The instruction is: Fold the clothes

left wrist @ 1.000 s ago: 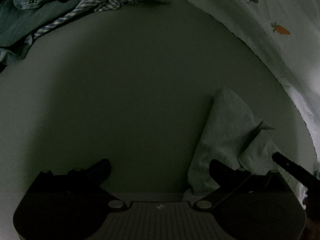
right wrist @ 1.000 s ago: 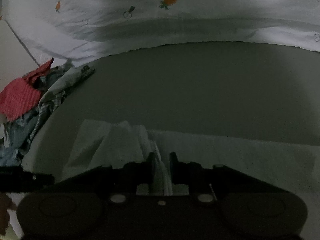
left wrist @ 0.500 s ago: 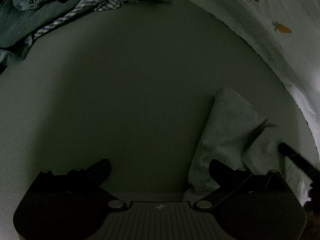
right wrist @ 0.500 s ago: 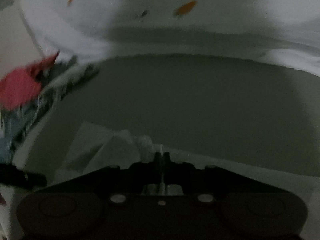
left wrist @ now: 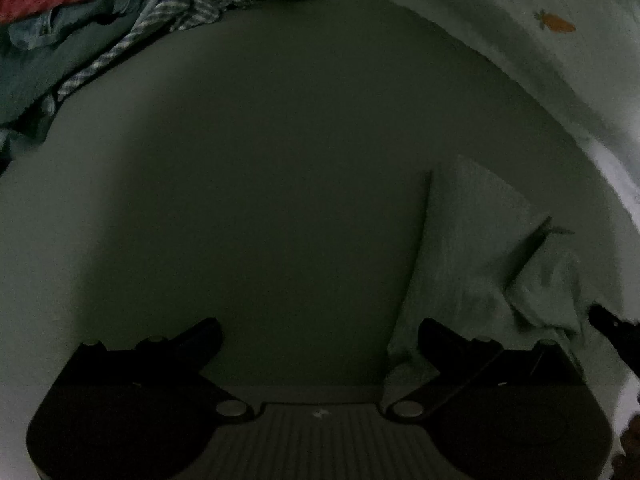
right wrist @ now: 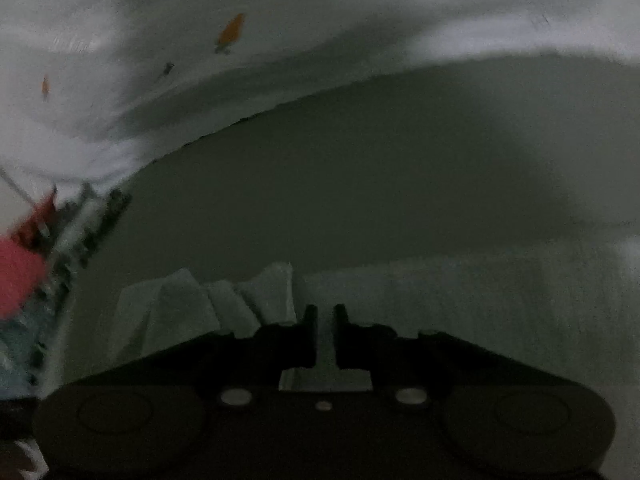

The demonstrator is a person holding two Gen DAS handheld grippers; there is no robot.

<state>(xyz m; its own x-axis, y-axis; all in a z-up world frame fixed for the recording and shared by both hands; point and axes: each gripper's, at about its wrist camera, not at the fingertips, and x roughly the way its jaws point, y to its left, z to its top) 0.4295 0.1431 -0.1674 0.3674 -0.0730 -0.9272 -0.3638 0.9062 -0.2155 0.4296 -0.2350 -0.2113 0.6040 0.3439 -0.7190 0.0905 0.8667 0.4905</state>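
Left tongs [left wrist: 320, 336] spread wide, empty, over dark surface [left wrist: 280, 200]. Right tongs [right wrist: 324, 316] nearly closed, pinching cloth [right wrist: 460, 312] edge. Cloth lies rumpled at near edge: light, limp, slumps easily; grip corners, not middle.

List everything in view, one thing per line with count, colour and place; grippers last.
Surface: one, grey-green, dim, fills the middle of both views.
Cloth: one, pale grey-green, creased, lying on the surface at the right of the left view, an edge between the right gripper's fingers.
Sheet: one, white with small orange carrot prints, along the far edge.
Clothes pile: one heap, red, blue denim and checked pieces, far left corner.
Left gripper: one, black, fingers wide apart over bare surface, right finger beside the cloth's edge.
Right gripper: one, black, fingers nearly closed on a cloth fold.
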